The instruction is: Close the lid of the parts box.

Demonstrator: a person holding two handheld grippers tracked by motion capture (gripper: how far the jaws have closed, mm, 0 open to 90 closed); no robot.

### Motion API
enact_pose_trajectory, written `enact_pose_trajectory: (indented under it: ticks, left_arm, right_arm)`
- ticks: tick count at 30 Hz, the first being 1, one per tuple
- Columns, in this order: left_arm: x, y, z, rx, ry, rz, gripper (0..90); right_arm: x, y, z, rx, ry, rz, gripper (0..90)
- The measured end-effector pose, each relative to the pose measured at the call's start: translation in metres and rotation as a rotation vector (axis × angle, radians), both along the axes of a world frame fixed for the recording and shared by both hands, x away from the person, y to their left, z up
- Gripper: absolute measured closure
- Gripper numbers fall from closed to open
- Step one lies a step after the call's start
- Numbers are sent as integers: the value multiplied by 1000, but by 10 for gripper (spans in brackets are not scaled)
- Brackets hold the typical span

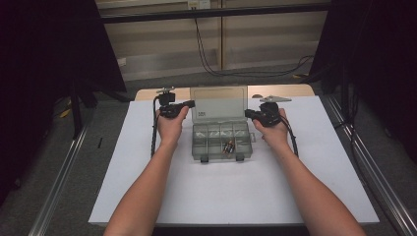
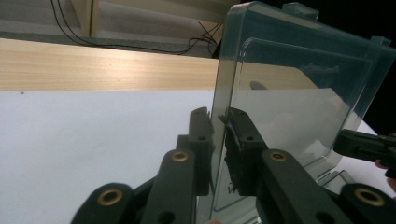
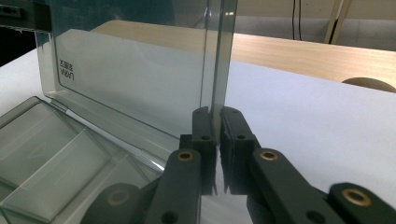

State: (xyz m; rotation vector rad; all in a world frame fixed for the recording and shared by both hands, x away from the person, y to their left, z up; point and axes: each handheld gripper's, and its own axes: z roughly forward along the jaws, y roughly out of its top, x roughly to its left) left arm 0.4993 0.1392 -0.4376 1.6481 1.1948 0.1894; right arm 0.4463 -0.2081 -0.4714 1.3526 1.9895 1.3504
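A clear grey plastic compartment box point(image 1: 221, 141) lies open mid-table, its lid point(image 1: 219, 103) standing upright behind it. My left gripper point(image 1: 191, 104) is shut on the lid's left edge point(image 2: 219, 140), the pads pinching the thin plastic. On the opposite side my right gripper point(image 1: 249, 114) is shut on the lid's right edge point(image 3: 217, 70). Small batteries point(image 1: 228, 146) lie in one front compartment. The other compartments point(image 3: 51, 154) look empty. Across the lid, in the left gripper view, the right gripper's jaw tip point(image 2: 362, 144) shows.
The box rests on a white sheet point(image 1: 147, 187) that covers a wooden table point(image 1: 290, 90). Black cables point(image 1: 209, 64) hang down the back wall. Metal rails point(image 1: 373, 177) run along both sides of the table.
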Motion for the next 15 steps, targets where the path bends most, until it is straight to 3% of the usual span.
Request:
enact_pose_trajectory:
  ticks: [3,8,15]
  left_arm:
    - [-1,-2,1,73,-30,1,848]
    - [-3,-2,3,88,-54,-27,859]
    - [-7,-3,6,110,-87,-32,861]
  right_arm:
    - [1,1,1,-4,9,-10,841]
    - [5,2,9,-16,6,-8,774]
    - [16,4,41,14,-24,-64,767]
